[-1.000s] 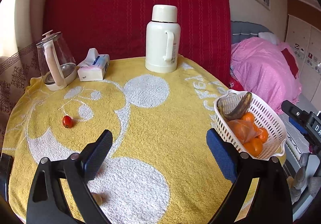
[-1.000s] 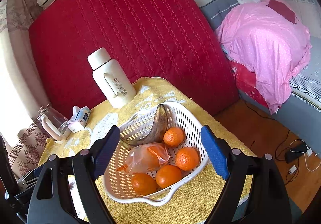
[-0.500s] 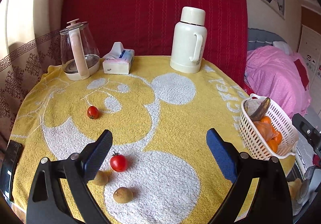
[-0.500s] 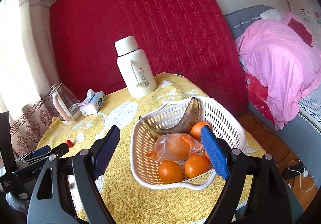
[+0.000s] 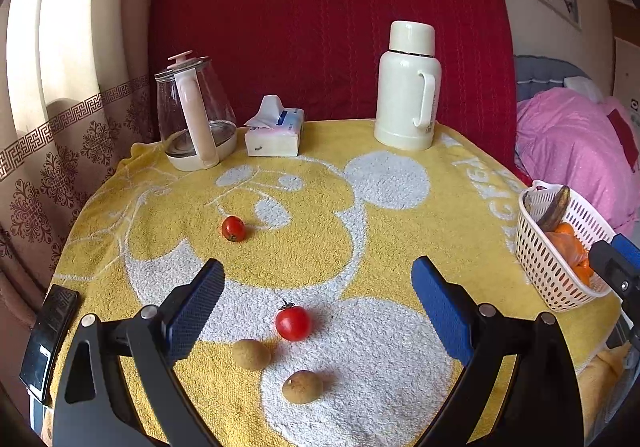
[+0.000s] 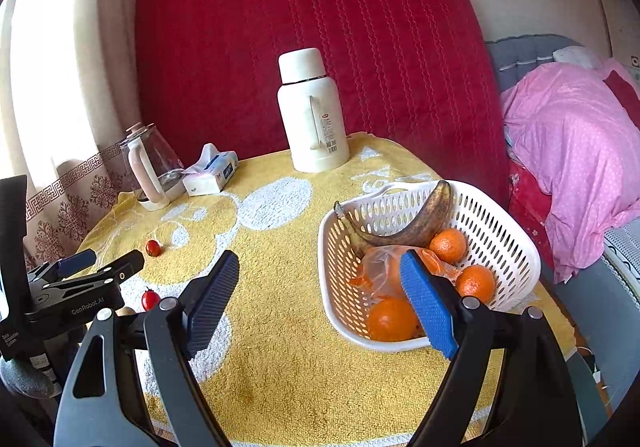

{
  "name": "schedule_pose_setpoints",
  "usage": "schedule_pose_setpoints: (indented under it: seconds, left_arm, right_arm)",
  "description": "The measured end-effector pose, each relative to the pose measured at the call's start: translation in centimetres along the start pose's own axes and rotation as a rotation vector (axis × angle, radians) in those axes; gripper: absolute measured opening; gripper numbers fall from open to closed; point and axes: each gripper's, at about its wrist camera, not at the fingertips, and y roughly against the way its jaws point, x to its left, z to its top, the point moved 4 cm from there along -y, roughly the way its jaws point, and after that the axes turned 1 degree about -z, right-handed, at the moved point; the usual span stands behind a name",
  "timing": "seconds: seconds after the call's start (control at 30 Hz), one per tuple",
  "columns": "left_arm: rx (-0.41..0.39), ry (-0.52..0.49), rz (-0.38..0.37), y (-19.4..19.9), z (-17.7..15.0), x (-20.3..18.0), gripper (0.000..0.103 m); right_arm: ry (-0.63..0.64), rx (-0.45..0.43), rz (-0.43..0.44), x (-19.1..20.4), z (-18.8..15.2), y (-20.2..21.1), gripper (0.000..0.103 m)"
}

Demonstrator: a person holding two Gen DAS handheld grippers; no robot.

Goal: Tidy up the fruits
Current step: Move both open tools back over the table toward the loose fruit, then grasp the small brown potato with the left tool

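Yellow towel covers my table (image 5: 400, 239). My left gripper (image 5: 316, 311) is wide open over a red tomato (image 5: 292, 323) and two brown fruits (image 5: 251, 354). My right gripper (image 6: 316, 307) is open too, holding nothing, near the white basket (image 6: 508, 235) of oranges (image 6: 391, 319) on the right.

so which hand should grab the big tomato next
Left. The left gripper is open with the big tomato lying just beyond its fingers. The right gripper faces the basket, farther from it.
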Motion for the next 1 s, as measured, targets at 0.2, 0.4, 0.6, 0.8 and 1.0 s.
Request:
schedule_pose_setpoints:
  seconds: [0.2, 0.4, 0.6, 0.8, 1.0]
  left_arm:
    - [0.011, 0.012, 0.014, -0.2, -0.4, 0.8, 0.094]
    - [0.021, 0.029, 0.033, -0.3, -1.3, 2.5, 0.094]
    - [0.061, 0.059, 0.074, -1.0, -2.8, 5.4, 0.094]
    - [0.117, 0.089, 0.082, -1.9, -4.4, 7.5, 0.094]
    - [0.135, 0.061, 0.055, -1.9, -5.3, 7.6, 0.093]
  right_arm:
    - [0.084, 0.015, 0.034, 2.5, -0.8, -0.2, 0.084]
    - [0.133, 0.064, 0.082, 4.6, -2.4, -0.8, 0.084]
    - [0.192, 0.112, 0.132, 6.7, -3.8, -1.4, 0.086]
    - [0.215, 0.16, 0.167, 7.9, -4.9, -2.1, 0.086]
    - [0.234, 0.187, 0.187, 8.5, -5.7, -2.4, 0.086]
